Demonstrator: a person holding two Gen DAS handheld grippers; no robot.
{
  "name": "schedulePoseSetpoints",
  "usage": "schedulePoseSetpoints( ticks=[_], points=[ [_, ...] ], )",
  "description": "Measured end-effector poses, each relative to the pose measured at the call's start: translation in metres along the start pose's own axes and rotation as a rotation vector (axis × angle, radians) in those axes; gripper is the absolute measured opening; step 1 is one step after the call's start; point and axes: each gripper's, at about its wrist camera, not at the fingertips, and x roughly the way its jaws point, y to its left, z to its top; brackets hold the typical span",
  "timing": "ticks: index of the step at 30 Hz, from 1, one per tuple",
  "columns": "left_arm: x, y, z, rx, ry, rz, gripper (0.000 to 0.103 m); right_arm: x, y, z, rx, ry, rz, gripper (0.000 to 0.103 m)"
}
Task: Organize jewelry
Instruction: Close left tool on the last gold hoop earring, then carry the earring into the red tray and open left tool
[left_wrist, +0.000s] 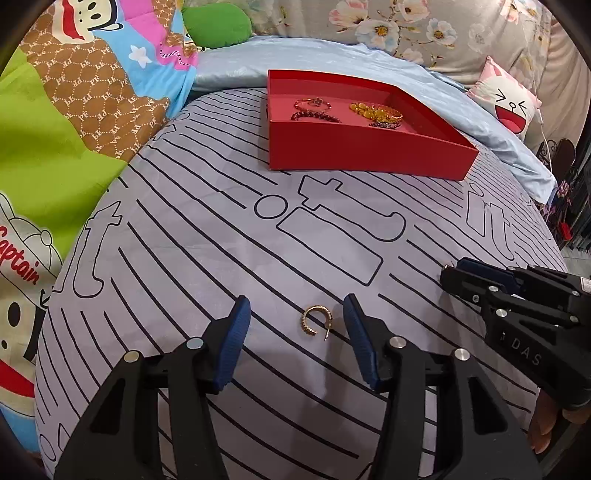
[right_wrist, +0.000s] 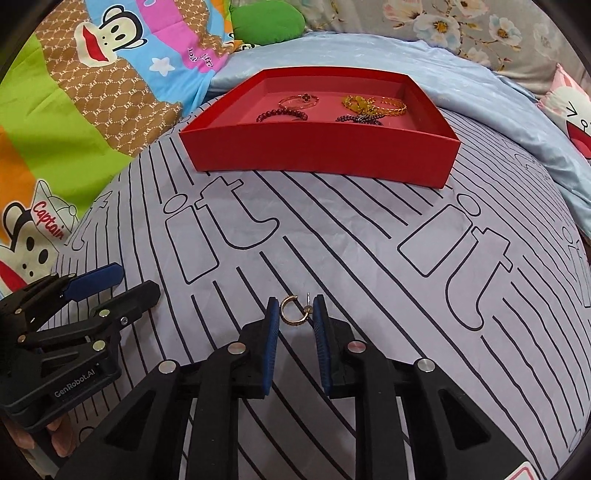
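Two grips are pending: your right gripper has its fingers narrowed just beside a gold hoop earring, not visibly clamping it, while your left gripper stands wide around another hoop. Closing could snag the soft bedsheet or flick the post sideways. Beyond the fingertips, the red box holds bracelets; a weak pinch risks dropping the hoop on the way there.

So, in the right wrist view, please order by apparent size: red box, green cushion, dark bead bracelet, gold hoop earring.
1. red box
2. green cushion, partly hidden
3. dark bead bracelet
4. gold hoop earring, smallest though nearest the camera
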Motion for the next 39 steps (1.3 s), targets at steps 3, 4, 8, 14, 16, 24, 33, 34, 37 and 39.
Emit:
schedulePoseSetpoints(
  ticks=[3, 4, 8, 14, 16, 24, 33, 34, 37, 39],
  points=[
    [0.000, -0.002, -0.001, 0.009, -0.002, -0.002, 0.044, 0.000, -0.001, -0.001, 0.004, 0.000, 0.000, 0.017],
    [0.000, -0.003, -0.001, 0.012, -0.001, -0.004, 0.041, 0.000, -0.001, -0.001, 0.006, 0.000, 0.002, 0.017],
    [-0.001, -0.004, -0.001, 0.016, 0.001, -0.013, 0.030, -0.004, -0.003, -0.002, 0.019, 0.001, 0.006, 0.017],
    [-0.002, -0.009, -0.003, 0.022, 0.008, -0.037, 0.017, -0.010, -0.007, -0.003, 0.036, -0.006, 0.014, 0.017],
    [-0.002, -0.011, -0.003, 0.027, 0.010, -0.043, 0.017, -0.011, -0.007, -0.002, 0.037, -0.009, 0.014, 0.017],
    [-0.006, -0.014, 0.000, 0.021, 0.014, -0.057, 0.017, -0.023, -0.011, -0.001, 0.054, -0.032, 0.021, 0.017],
    [-0.016, -0.020, 0.031, 0.026, -0.023, -0.074, 0.017, -0.042, -0.021, 0.025, 0.077, -0.088, 0.027, 0.017],
    [-0.016, -0.020, 0.036, 0.027, -0.031, -0.075, 0.017, -0.043, -0.023, 0.031, 0.078, -0.098, 0.027, 0.017],
    [-0.016, -0.022, 0.055, 0.032, -0.056, -0.083, 0.017, -0.047, -0.028, 0.047, 0.077, -0.126, 0.018, 0.017],
    [-0.016, -0.025, 0.070, 0.042, -0.077, -0.084, 0.017, -0.049, -0.034, 0.062, 0.079, -0.149, 0.015, 0.017]
  ],
)
